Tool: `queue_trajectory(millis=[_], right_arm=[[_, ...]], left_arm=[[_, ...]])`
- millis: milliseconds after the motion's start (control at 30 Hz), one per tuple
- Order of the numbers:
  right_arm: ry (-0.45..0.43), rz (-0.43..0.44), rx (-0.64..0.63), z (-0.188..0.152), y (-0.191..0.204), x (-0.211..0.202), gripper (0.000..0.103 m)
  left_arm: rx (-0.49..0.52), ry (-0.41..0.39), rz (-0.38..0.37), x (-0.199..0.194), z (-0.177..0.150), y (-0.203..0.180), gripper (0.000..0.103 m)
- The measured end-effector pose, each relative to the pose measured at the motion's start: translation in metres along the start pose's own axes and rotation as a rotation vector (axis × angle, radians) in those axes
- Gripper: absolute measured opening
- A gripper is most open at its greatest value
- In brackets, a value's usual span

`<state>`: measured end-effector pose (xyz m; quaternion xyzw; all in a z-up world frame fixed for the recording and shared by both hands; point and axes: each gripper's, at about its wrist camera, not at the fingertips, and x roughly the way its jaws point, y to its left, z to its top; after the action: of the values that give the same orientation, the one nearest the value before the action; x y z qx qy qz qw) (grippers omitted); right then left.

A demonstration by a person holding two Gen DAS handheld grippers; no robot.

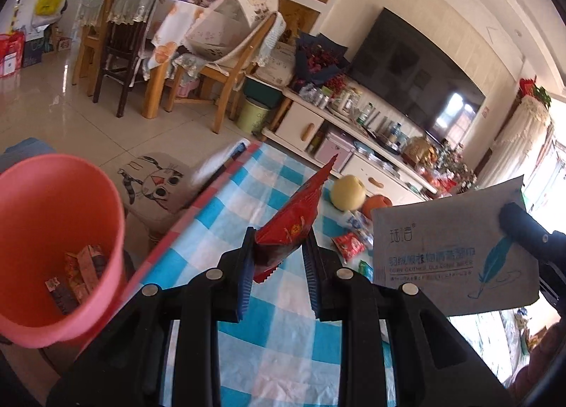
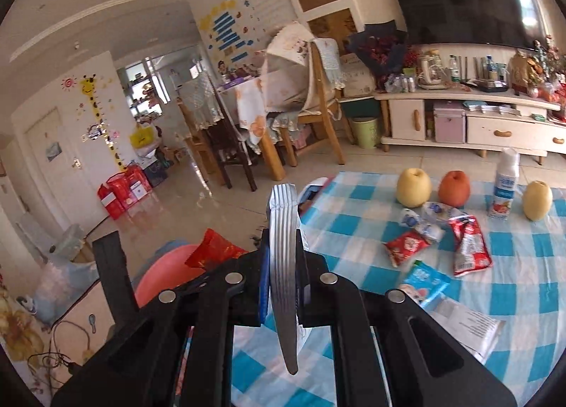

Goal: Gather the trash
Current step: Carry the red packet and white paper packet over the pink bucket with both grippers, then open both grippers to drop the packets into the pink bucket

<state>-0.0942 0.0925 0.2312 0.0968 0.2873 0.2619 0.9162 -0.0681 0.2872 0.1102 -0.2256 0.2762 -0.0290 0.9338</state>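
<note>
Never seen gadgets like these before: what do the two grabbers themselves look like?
Both look alike. The left gripper and right gripper are matte black plastic linkages with round silver pivot pins and two flat fingers lined with ribbed blue pads. No cables, markings or sleeves show.

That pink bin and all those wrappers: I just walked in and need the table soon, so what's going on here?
A person is clearing trash with a gripper in each hand. The left gripper is shut on a red wrapper, held near the pink bin, which already has some small cartons in it. The right gripper is shut on a grey packet. More wrappers still lie on the checked tablecloth beside the fruit.
</note>
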Motion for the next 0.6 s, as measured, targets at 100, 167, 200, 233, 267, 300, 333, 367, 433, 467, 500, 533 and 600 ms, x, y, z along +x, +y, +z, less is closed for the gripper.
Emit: queue_trajectory(millis=[100, 167, 200, 233, 267, 300, 333, 367, 433, 467, 500, 533, 600], right_arm=[[0.02, 0.088, -0.029, 0.008, 0.044, 0.027, 0.012], [0.035, 0.145, -0.038, 0.01, 0.068, 0.044, 0.012], [0.046, 0.175, -0.042, 0.012, 0.081, 0.055, 0.012], [0.053, 0.198, -0.049, 0.013, 0.093, 0.065, 0.012], [0.058, 0.215, -0.055, 0.012, 0.103, 0.074, 0.012], [0.064, 0.233, -0.061, 0.012, 0.113, 0.083, 0.012], [0.072, 0.247, -0.063, 0.011, 0.121, 0.093, 0.012], [0.082, 0.263, -0.061, 0.01, 0.13, 0.103, 0.012], [0.101, 0.286, -0.058, 0.006, 0.143, 0.124, 0.012], [0.111, 0.288, -0.057, 0.003, 0.148, 0.135, 0.012], [0.124, 0.288, -0.052, -0.001, 0.15, 0.145, 0.012], [0.147, 0.286, -0.042, -0.006, 0.148, 0.158, 0.015], [0.198, 0.262, -0.018, -0.018, 0.146, 0.184, 0.019]], left_arm=[[-0.083, -0.059, 0.097, -0.011, 0.014, 0.036, 0.028], [-0.146, -0.091, 0.159, -0.018, 0.021, 0.06, 0.028], [-0.168, -0.105, 0.198, -0.021, 0.024, 0.072, 0.028], [-0.186, -0.116, 0.24, -0.024, 0.027, 0.084, 0.028], [-0.203, -0.12, 0.268, -0.025, 0.029, 0.094, 0.028], [-0.224, -0.12, 0.292, -0.026, 0.031, 0.104, 0.028], [-0.245, -0.115, 0.315, -0.026, 0.032, 0.114, 0.028], [-0.263, -0.105, 0.342, -0.026, 0.033, 0.125, 0.028], [-0.31, -0.084, 0.382, -0.025, 0.033, 0.146, 0.028], [-0.339, -0.075, 0.403, -0.024, 0.033, 0.159, 0.028], [-0.351, -0.068, 0.418, -0.023, 0.033, 0.165, 0.029], [-0.363, -0.059, 0.443, -0.022, 0.033, 0.174, 0.032], [-0.384, -0.044, 0.482, -0.019, 0.032, 0.186, 0.043]])
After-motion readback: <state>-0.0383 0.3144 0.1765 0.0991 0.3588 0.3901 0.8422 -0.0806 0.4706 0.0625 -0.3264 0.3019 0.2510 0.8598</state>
